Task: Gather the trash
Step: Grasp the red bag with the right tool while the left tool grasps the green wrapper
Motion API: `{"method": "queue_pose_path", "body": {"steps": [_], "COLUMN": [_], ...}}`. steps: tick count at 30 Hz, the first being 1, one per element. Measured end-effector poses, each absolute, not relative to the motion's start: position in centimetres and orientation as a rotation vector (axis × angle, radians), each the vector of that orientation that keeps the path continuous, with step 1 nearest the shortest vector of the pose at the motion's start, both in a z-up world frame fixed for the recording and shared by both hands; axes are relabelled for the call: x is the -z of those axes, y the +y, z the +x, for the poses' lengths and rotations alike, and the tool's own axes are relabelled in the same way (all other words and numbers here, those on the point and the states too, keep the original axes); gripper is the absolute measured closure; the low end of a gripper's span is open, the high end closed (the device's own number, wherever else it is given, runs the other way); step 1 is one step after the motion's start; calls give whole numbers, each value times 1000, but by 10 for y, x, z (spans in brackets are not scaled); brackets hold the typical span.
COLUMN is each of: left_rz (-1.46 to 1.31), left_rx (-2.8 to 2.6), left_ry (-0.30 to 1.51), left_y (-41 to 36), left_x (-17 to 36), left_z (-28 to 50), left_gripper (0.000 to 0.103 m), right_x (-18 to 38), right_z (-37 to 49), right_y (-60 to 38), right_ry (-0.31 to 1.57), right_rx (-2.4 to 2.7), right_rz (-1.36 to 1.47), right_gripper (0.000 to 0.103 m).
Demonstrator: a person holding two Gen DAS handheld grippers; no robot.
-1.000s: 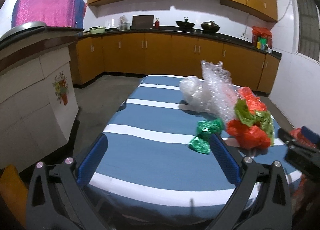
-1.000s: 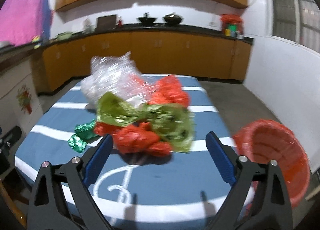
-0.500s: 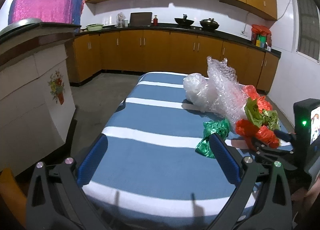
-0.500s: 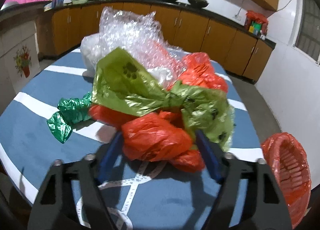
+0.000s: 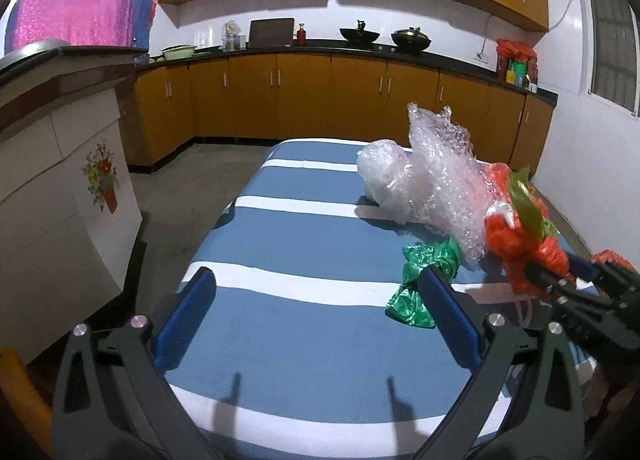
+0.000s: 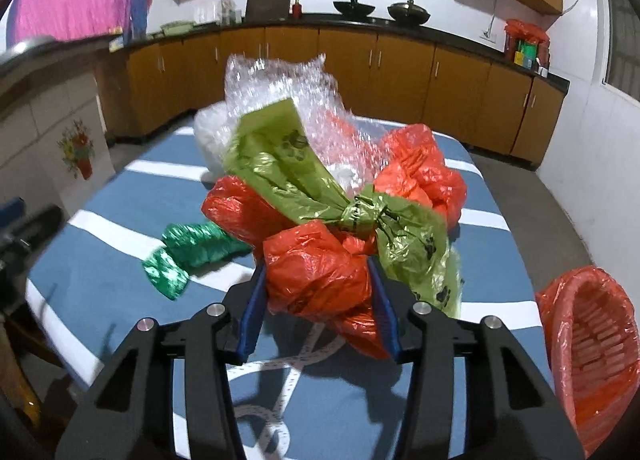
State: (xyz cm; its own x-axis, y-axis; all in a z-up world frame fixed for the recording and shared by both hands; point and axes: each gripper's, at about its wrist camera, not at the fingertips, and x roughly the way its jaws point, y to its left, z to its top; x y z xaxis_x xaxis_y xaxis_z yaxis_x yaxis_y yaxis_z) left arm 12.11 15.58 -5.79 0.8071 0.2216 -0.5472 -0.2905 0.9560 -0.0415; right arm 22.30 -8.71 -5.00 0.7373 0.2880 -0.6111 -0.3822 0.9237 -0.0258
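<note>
The right gripper [image 6: 318, 292] clamps the red bag [image 6: 316, 272] at frame centre; the knotted green bag [image 6: 360, 212] may drag along and miss the bin [image 6: 592, 344], lower right. The left gripper [image 5: 316, 312] is spread, holding nothing

Dim indoor light, fisheye-warped edges, soft motion blur.

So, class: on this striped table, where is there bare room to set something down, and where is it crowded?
Bare cloth lies on the table's left half, from the left gripper to the far edge, left of the green wrapper. The right side is crowded: clear bag, bubble wrap, and the red bag clamped in the right gripper.
</note>
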Motion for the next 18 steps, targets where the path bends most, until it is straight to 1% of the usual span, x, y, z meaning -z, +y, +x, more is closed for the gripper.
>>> {"method": "queue_pose_path", "body": {"steps": [5, 11, 14, 18], "left_rz": [-98, -86, -73, -50], "left_rx": [-248, -187, -148, -93], "left_ry": [574, 593, 617, 668], "left_y": [148, 137, 129, 116], "left_x": [60, 61, 65, 75], "left_z": [136, 162, 178, 198], "left_gripper": [4, 9, 13, 22], "right_x": [32, 19, 15, 10], "right_z": [226, 228, 227, 225], "right_y": [-92, -97, -101, -110], "right_ry": [613, 579, 565, 545], "right_rx": [-389, -386, -372, -354], "right_rz": [-86, -57, -51, -31], "right_gripper": [55, 55, 55, 55]}}
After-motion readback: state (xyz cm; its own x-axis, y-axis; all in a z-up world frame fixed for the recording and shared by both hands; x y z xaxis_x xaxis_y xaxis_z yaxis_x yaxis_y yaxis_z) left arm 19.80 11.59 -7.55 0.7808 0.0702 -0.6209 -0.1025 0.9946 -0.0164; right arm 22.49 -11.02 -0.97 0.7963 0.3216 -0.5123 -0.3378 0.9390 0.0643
